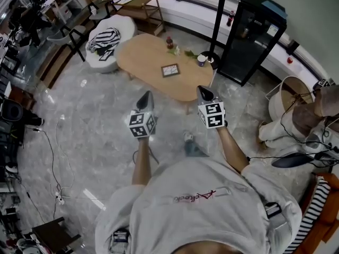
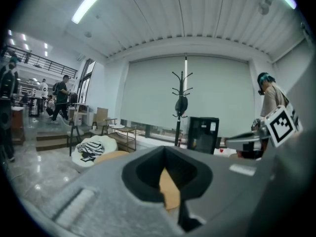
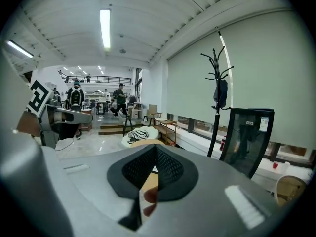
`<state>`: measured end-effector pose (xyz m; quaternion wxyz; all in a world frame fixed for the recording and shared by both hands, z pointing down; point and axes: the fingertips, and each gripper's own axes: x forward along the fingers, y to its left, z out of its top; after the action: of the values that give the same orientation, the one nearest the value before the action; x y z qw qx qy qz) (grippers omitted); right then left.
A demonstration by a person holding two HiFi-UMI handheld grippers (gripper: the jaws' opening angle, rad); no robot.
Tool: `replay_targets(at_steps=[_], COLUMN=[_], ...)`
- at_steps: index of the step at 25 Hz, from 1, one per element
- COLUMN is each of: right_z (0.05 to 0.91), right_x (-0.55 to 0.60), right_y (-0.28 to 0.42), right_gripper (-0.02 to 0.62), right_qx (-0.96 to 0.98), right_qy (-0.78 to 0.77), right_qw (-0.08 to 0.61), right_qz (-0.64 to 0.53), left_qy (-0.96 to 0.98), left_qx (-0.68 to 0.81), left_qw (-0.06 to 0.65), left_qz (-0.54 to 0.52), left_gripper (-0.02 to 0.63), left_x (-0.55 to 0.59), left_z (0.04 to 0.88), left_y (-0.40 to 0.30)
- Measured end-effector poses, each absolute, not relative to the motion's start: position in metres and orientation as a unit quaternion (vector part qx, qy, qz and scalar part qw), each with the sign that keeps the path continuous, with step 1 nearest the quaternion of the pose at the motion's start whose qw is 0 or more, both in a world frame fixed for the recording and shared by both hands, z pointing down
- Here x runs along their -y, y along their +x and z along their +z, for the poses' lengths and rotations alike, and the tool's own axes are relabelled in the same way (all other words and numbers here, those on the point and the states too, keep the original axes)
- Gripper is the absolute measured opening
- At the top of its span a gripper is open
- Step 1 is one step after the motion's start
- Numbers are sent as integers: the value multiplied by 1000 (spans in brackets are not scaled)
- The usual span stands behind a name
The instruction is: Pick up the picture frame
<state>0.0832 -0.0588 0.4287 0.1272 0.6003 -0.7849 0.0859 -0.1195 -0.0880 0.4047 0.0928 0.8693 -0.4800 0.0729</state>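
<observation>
The picture frame (image 1: 170,70), small and dark-edged with a pale pattern, lies flat on the oval wooden table (image 1: 143,57) ahead of me. My left gripper (image 1: 146,97) is shut and empty, held over the marble floor short of the table's near edge. My right gripper (image 1: 204,92) is shut and empty too, its tip at the table's near right edge. In the left gripper view the closed left gripper (image 2: 170,164) shows only a sliver of tabletop. In the right gripper view the shut right gripper (image 3: 154,152) likewise hides the frame.
On the table stand a red bottle (image 1: 169,41), a mug (image 1: 202,60) and some greenery. A white seat with a striped cloth (image 1: 104,38) sits left of the table, a black cabinet (image 1: 250,36) and a coat stand (image 1: 218,20) behind it. Cables run over the floor at left.
</observation>
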Motion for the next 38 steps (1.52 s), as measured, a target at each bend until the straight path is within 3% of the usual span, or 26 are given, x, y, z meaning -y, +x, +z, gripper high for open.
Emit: replay_targets(at_steps=[21,38], right_z=[428,445], right_x=[240,314], right_y=[114,110], right_gripper=[6,6], right_qx=[801,815], right_qy=[579,557], right_qw=[126,131], right_qz=[87,91], left_qy=[857,842], left_qx=[503,526], left_qw=[88,94], left_qz=[69,77], left_gripper=[0,0], left_x=[264,330], left_z=[395,410], left_y=[-86,-91])
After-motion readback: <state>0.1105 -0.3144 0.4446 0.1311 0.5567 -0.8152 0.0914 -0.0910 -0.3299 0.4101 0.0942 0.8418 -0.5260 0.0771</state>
